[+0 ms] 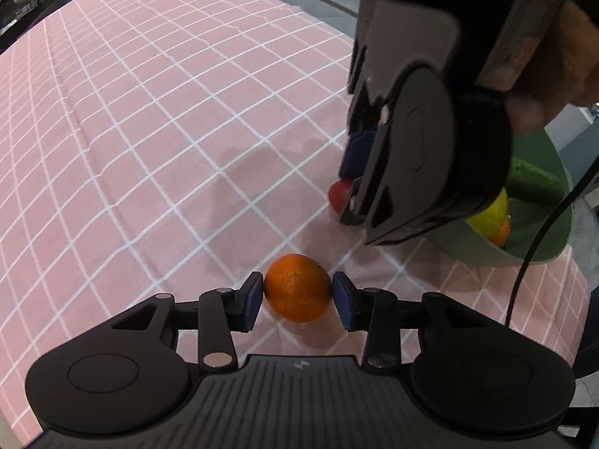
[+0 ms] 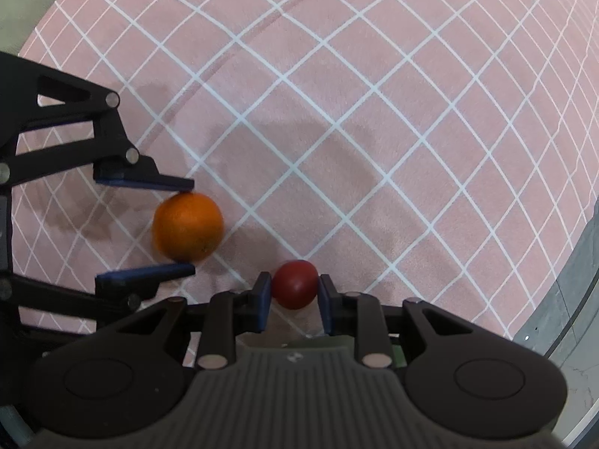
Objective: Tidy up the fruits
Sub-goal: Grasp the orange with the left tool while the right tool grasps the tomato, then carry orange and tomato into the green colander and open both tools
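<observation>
An orange (image 1: 297, 287) lies on the pink checked cloth between the pads of my left gripper (image 1: 296, 297); both pads touch its sides. It also shows in the right wrist view (image 2: 187, 226), with the left gripper (image 2: 183, 226) closed around it. A small red fruit (image 2: 294, 283) lies on the cloth between the pads of my right gripper (image 2: 294, 293), which touch it on both sides. In the left wrist view the red fruit (image 1: 340, 194) is partly hidden behind the right gripper (image 1: 350, 202).
A green bowl (image 1: 539, 239) stands at the right on the pink checked tablecloth (image 1: 149, 131). It holds a yellow-green fruit (image 1: 490, 215), an orange fruit (image 1: 501, 234) and a dark green one (image 1: 533, 183). A black cable (image 1: 539, 232) hangs at the right. The table edge (image 2: 561, 280) runs at the right.
</observation>
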`<state>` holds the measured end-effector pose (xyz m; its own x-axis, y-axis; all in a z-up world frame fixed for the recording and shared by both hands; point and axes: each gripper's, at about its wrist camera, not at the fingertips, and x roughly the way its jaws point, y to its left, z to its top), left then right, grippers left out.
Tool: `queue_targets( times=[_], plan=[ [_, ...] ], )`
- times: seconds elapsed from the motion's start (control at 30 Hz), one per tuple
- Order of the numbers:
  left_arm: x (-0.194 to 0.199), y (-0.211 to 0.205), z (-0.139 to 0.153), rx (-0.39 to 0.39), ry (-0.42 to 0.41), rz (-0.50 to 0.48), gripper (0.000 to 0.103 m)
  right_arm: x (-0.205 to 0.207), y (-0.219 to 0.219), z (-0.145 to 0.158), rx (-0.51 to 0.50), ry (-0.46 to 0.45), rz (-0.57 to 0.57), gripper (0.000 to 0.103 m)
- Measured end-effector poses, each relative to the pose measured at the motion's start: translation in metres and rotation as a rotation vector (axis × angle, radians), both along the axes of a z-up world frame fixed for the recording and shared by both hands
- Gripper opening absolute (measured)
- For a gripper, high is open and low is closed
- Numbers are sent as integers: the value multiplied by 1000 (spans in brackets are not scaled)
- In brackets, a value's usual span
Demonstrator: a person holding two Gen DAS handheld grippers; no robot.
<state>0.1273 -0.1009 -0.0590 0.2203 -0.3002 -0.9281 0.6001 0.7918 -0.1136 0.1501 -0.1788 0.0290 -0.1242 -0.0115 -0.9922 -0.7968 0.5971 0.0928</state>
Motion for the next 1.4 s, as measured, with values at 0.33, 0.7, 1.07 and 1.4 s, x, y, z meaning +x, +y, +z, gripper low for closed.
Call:
queue_targets(
  times=[0.33, 0.7, 1.07, 1.4],
  plan=[
    [-12, 7, 46, 68, -46, 5, 45, -3, 2, 59, 62, -52, 2, 22],
    [-37, -25, 108, 87, -135, 3, 45, -31, -46, 144, 121, -144, -30, 22],
    [-77, -70, 126, -48, -176, 182, 45, -73, -139, 173, 239, -237, -211, 22],
    [-104, -90, 110, -137, -179, 301, 45, -121, -199, 144, 424, -268, -500, 22]
  ],
)
